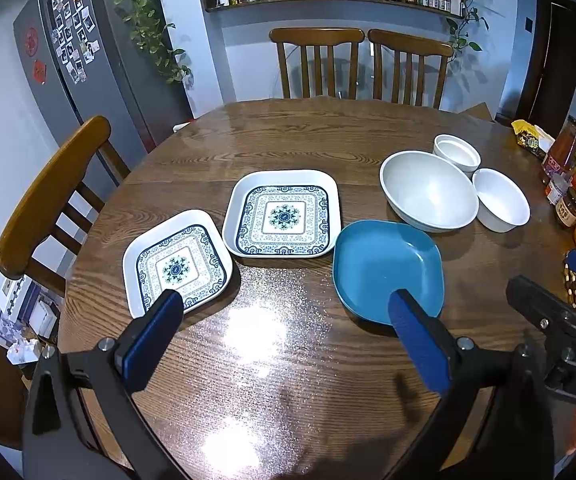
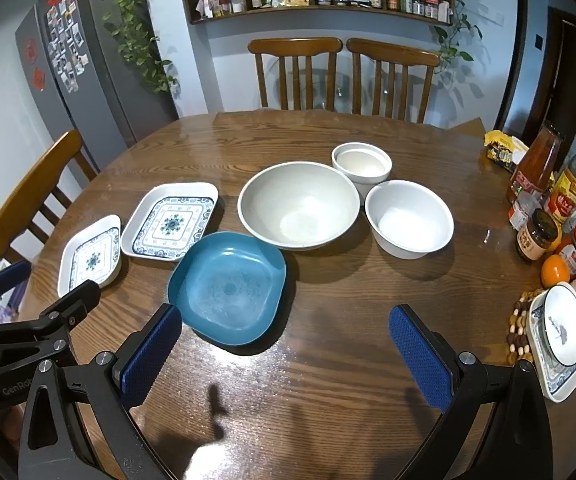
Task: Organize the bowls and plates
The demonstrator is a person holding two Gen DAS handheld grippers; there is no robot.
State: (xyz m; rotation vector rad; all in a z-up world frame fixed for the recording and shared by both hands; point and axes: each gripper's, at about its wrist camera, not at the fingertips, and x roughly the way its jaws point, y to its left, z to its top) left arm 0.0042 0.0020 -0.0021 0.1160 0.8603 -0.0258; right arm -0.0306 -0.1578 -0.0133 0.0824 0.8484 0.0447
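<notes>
On the round wooden table (image 1: 288, 140) lie two square patterned plates: a small one (image 1: 175, 262) (image 2: 91, 258) at the left and a larger one (image 1: 283, 214) (image 2: 169, 222) beside it. A blue square dish (image 1: 386, 268) (image 2: 227, 286) sits to their right. Behind it stand a large grey bowl (image 1: 428, 190) (image 2: 298, 204), a white bowl (image 1: 500, 200) (image 2: 408, 218) and a small white bowl (image 1: 456, 152) (image 2: 362, 162). My left gripper (image 1: 288, 338) hovers open above the near table edge, holding nothing. My right gripper (image 2: 285, 354) is open too, just right of the blue dish.
Bottles and jars (image 2: 548, 196), oranges (image 2: 554, 270) and a patterned dish stack on a beaded mat (image 2: 560, 332) crowd the table's right edge. Wooden chairs stand at the far side (image 2: 344, 76) and at the left (image 1: 43, 196). A grey fridge (image 1: 83, 60) stands far left.
</notes>
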